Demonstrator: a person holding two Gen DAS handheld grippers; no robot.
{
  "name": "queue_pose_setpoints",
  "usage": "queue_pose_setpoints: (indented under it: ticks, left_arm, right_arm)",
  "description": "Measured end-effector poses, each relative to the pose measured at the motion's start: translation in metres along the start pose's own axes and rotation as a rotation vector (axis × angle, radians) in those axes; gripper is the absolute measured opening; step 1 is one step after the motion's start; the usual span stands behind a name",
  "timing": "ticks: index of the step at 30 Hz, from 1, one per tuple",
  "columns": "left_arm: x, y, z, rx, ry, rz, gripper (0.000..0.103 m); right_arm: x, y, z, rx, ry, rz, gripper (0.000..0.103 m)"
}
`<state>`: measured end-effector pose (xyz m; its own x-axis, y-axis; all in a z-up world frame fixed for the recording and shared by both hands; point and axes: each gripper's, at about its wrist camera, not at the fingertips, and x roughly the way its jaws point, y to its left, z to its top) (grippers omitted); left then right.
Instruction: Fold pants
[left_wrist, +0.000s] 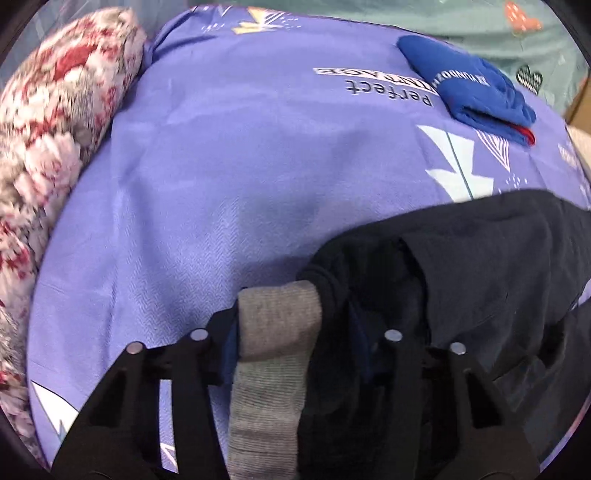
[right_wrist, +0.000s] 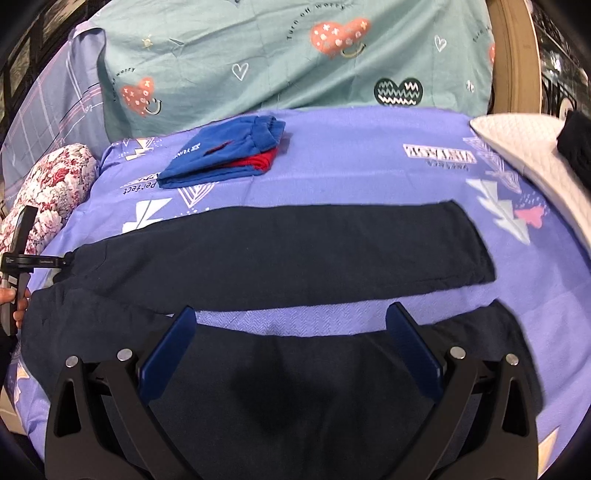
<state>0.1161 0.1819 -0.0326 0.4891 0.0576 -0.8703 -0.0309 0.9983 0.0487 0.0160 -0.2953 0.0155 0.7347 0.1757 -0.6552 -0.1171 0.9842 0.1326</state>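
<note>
The word "Perfect" (left_wrist: 389, 94) is printed on the purple bed sheet (left_wrist: 229, 155), and white letters that cannot be read are seen on the folded blue clothes (right_wrist: 225, 155). The dark pants (right_wrist: 280, 243) are spread flat on the sheet, legs side by side. A soft grey band (left_wrist: 277, 321) at their top is pinched by the left gripper (left_wrist: 295, 332). The right gripper (right_wrist: 291, 332) is held wide open, nothing gripped, over the near leg.

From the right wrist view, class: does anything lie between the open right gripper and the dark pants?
Nothing visible does. The right gripper hovers directly over the dark pants; the folded blue garment lies farther back.
</note>
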Motion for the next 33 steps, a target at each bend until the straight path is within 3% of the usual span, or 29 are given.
queue_pose_setpoints:
  ticks: [3,6,7,8,11,12,15,18,19,20,21,23,28,33]
  left_arm:
    - [0.001,0.003,-0.002,-0.005,0.004,-0.018,0.052]
    - [0.007,0.009,0.003,-0.025,0.013,-0.028,0.075]
    - [0.010,0.011,0.005,-0.029,0.008,-0.030,0.076]
    - [0.011,0.012,0.006,-0.031,0.006,-0.047,0.074]
    - [0.007,0.004,0.008,-0.001,-0.010,-0.079,0.046]
    - [0.004,0.000,0.006,0.012,-0.016,-0.067,0.042]
    - [-0.005,-0.003,0.004,0.006,-0.027,-0.076,0.039]
    - [-0.019,0.000,0.003,-0.009,-0.055,-0.116,0.038]
    - [-0.025,0.001,0.004,-0.014,-0.068,-0.126,0.038]
    - [-0.029,0.003,0.004,-0.018,-0.078,-0.134,0.038]
    - [-0.033,0.004,0.006,-0.025,-0.090,-0.137,0.038]
    - [-0.042,0.009,0.008,-0.056,-0.116,-0.144,0.038]
    - [-0.067,0.013,0.021,-0.124,-0.220,-0.157,0.038]
    - [-0.070,0.020,0.038,-0.176,-0.242,-0.144,0.038]
  right_arm:
    - [-0.012,-0.036,0.024,0.026,-0.022,-0.057,0.102]
    - [-0.003,-0.086,0.053,0.047,0.015,-0.126,0.102]
    - [0.007,-0.100,0.061,0.046,0.038,-0.150,0.102]
    - [0.015,-0.111,0.066,0.049,0.061,-0.164,0.102]
    - [0.057,-0.152,0.082,0.102,0.146,-0.182,0.102]
    - [0.068,-0.158,0.083,0.106,0.164,-0.190,0.102]
    - [0.111,-0.173,0.087,0.129,0.243,-0.203,0.102]
    - [0.132,-0.179,0.086,0.137,0.264,-0.219,0.099]
    - [0.136,-0.177,0.085,0.127,0.284,-0.197,0.092]
    - [0.140,-0.172,0.083,0.100,0.314,-0.173,0.058]
    - [0.138,-0.168,0.083,0.086,0.313,-0.143,0.035]
    - [0.126,-0.162,0.087,0.054,0.279,-0.133,0.014]
    - [0.091,-0.171,0.102,0.107,0.162,-0.050,0.012]
    - [0.071,-0.166,0.132,0.134,0.067,-0.003,0.011]
